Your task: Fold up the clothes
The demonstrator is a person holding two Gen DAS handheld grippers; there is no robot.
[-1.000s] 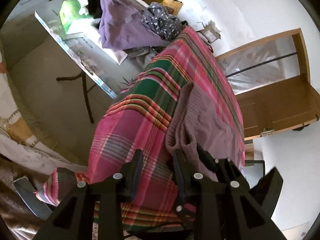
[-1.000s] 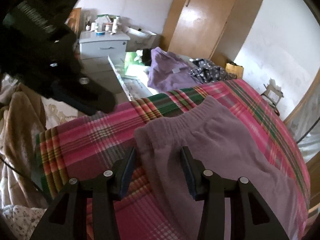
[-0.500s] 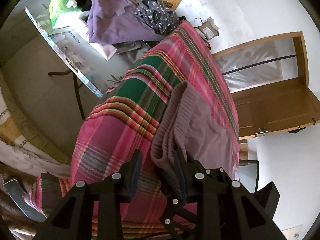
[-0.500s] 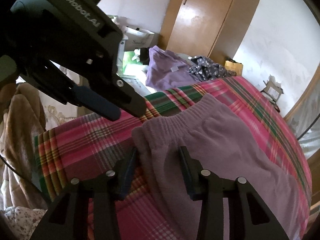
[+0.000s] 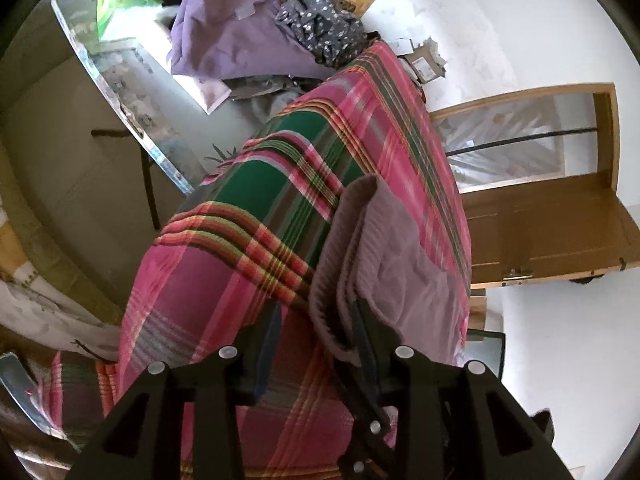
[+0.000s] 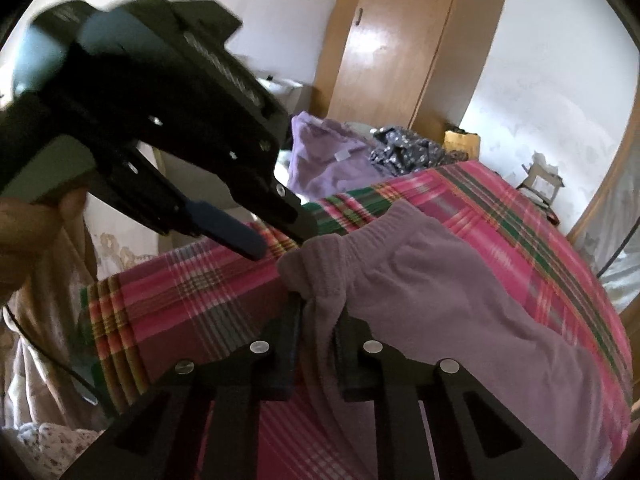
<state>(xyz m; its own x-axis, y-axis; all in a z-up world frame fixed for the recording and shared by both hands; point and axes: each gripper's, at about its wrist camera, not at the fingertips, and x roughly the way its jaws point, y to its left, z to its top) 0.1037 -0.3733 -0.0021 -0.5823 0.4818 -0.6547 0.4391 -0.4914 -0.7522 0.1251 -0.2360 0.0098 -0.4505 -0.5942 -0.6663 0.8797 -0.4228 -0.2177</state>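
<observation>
Right wrist view only: we see the left gripper from outside at 10 o'clock, black and boxy with a blue pad, held by a hand at the frame's 9 o'clock edge; also a glossy wooden wardrobe at 12 o'clock.
Left wrist view only: we see a wooden door at 3 o'clock and a pale table edge at 10 o'clock.
Mauve trousers: soft fleece with a ribbed elastic waistband, lying on a pink-and-green plaid cloth at centre.
Right gripper: its jaws have just been closing and now we see them clenched on the waistband corner.
Left gripper jaws: just been opening; released, astride the waistband edge, not pressing it.
Background: a lilac garment and a dark spotted one, both crumpled, at 12 o'clock.
</observation>
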